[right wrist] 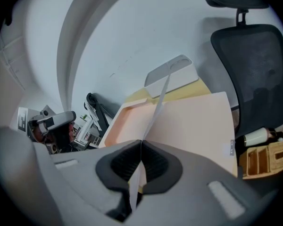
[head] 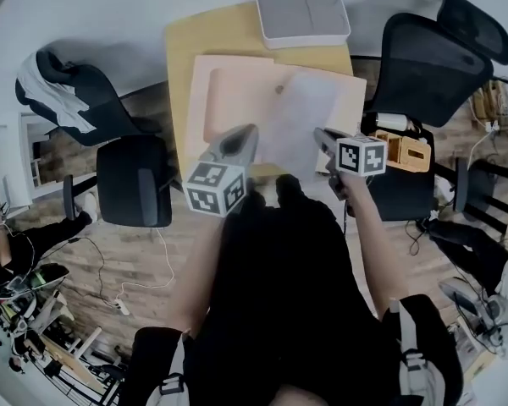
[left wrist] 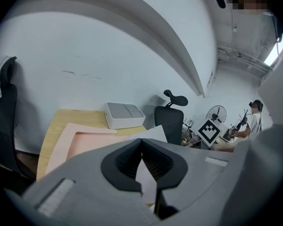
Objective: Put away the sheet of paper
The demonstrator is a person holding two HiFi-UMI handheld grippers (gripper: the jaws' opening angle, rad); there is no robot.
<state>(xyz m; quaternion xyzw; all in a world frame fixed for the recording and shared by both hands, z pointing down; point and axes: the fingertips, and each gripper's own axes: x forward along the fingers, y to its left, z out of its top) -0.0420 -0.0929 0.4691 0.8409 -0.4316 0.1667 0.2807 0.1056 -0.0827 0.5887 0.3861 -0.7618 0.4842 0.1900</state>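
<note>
- We grip the sheet of paper at its near edge, with the left gripper and the right gripper both pinched tight on it.
- The sheet is spread over the open pink folder on the table.
- Still to do, we judge: settle it inside and let go.

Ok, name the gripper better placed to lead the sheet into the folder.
Left, probably. The left gripper and right gripper both grip the sheet, but the left hangs over the recessed half of the pink folder; the right is near its edge.
</note>
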